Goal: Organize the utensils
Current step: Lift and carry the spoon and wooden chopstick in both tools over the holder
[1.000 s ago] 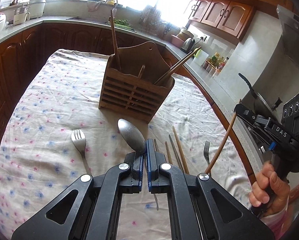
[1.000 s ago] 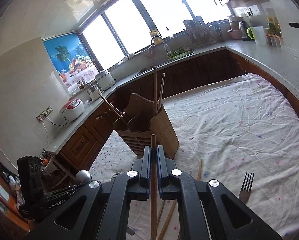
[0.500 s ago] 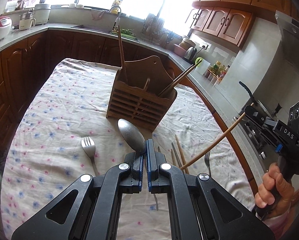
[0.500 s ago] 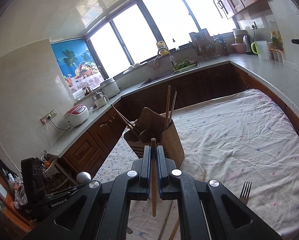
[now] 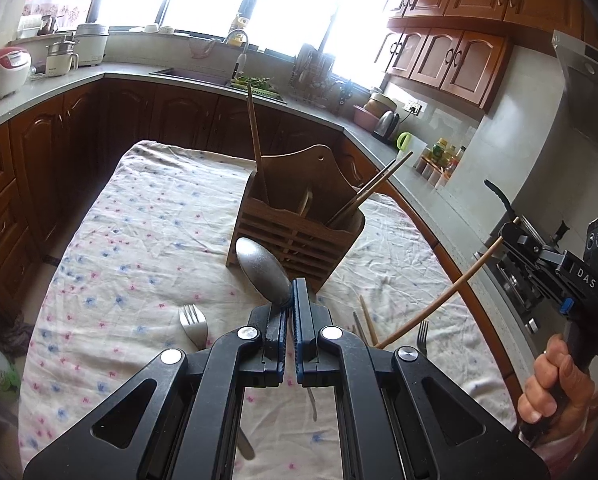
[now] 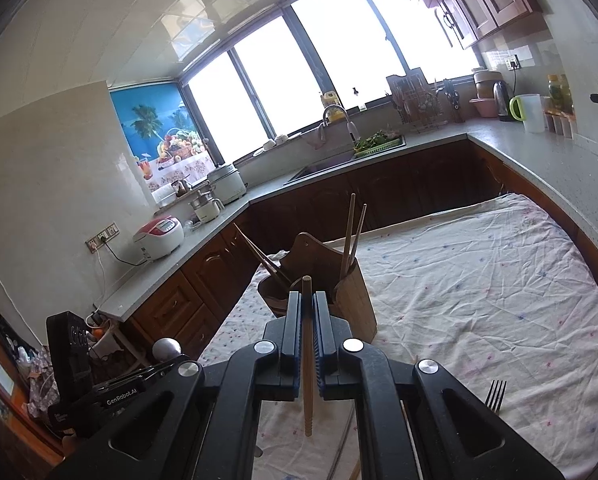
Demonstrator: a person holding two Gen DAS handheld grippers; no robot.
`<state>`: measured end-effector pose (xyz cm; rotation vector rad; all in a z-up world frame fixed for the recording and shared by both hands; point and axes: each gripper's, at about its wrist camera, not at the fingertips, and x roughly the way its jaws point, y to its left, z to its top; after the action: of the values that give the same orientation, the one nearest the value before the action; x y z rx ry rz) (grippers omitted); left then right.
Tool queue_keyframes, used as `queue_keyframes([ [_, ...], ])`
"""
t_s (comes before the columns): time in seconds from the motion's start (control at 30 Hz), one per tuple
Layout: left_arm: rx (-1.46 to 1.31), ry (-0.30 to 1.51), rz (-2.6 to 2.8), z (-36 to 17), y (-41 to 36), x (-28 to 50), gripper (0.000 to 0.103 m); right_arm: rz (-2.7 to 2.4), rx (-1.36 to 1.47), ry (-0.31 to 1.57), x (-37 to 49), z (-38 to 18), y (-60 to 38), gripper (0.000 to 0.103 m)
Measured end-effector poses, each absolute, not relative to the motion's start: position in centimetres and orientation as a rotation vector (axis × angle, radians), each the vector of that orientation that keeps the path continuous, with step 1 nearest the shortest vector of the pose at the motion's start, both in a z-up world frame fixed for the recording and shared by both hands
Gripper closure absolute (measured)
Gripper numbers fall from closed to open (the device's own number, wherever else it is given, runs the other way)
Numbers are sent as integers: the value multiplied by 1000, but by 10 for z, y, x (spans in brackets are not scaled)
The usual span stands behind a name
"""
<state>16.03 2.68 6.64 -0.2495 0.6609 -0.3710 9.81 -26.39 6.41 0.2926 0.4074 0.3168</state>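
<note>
Above floral tablecloth (image 5: 147,240), left gripper (image 5: 290,300) clamps spoon (image 5: 261,270); right gripper (image 6: 307,308) pinches chopstick (image 6: 307,360).

Slatted wooden utensil holder (image 5: 299,236) blocks mid-counter; leaning wooden chopsticks (image 5: 373,190) jut above rim; floral cloth (image 5: 139,224) left of holder open.

Counts, left wrist view unless noted:

- Spoon (image 5: 263,270): one, centre frame, in closed left gripper (image 5: 290,300).
- Forks on cloth: two; one lower left of centre (image 5: 193,320), one lower right (image 5: 422,334).
- Wooden utensil holder (image 5: 299,236): one, centre.
- Chopsticks standing in holder: four; two at left in right wrist view (image 6: 259,254), two at right (image 6: 353,232).
- Chopstick held by right gripper (image 6: 307,304): one (image 6: 307,364).
- Loose chopsticks on cloth, lower right of centre (image 5: 367,322): at least two, partly hidden.
</note>
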Motion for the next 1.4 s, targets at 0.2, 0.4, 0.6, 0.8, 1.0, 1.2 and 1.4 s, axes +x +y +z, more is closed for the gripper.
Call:
queue_keyframes([
  [0.2,-236,624,-361,78,28,171,101,320,288,386,102,72,-263,98],
  [0.4,-219,564,-340,98,31,187,101,323,273,353,110,87,-258,98],
  [0.6,-216,503,-328,119,33,208,101,319,271,310,122,104,-257,98],
  [0.8,-209,440,-315,140,31,231,101,308,268,240,137,128,-260,98],
  [1.0,-221,390,-294,151,30,263,101,281,261,175,158,149,-261,98],
  [1.2,-234,378,-261,146,28,301,101,249,244,157,181,147,-258,98],
  [1.4,-236,424,-247,119,20,325,101,220,201,177,198,128,-250,98],
])
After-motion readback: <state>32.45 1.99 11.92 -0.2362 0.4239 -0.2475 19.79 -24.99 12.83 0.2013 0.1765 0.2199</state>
